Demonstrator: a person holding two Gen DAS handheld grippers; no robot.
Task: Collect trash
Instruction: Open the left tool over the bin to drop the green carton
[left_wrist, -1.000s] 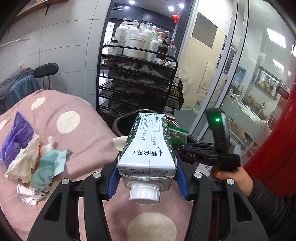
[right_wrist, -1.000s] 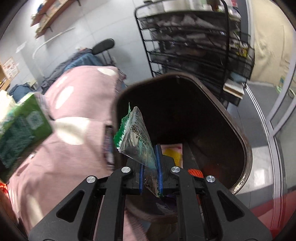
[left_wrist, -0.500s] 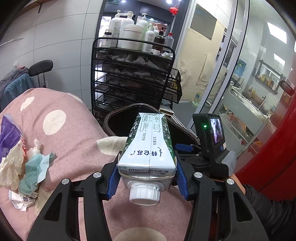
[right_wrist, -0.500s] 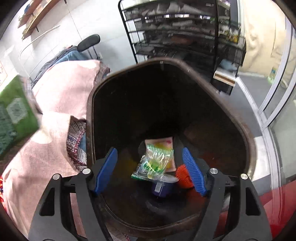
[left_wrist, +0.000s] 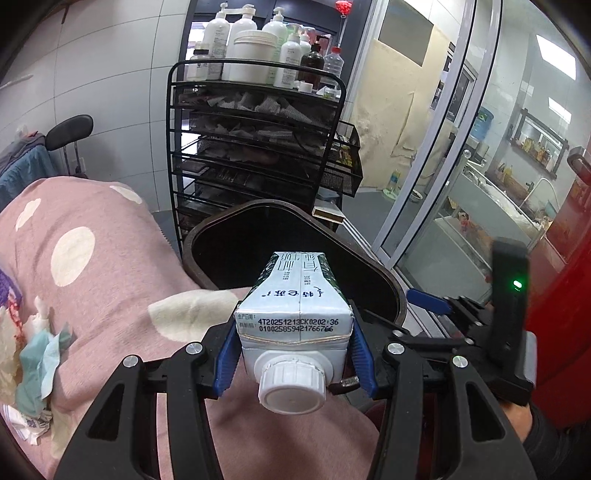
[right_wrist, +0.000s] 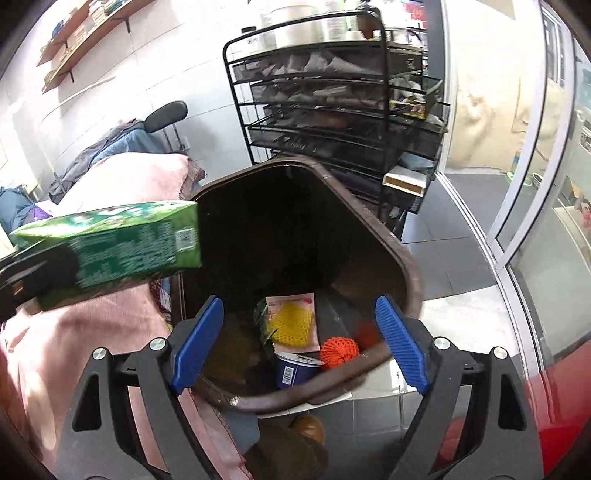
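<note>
Milk carton (left_wrist: 295, 317) clamped between left tongs (left_wrist: 295, 354), cap rearward

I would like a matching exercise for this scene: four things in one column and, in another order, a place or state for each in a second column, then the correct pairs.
Things:
1. milk carton
2. orange mesh ball
3. crumpled tissues
4. right gripper

Places or states:
A. lying on the pink spotted blanket
B. open, with nothing between the fingers
C. clamped in the left gripper
D. lying at the bottom of the dark trash bin

Pairs: 1-C, 2-D, 3-A, 4-B
</note>
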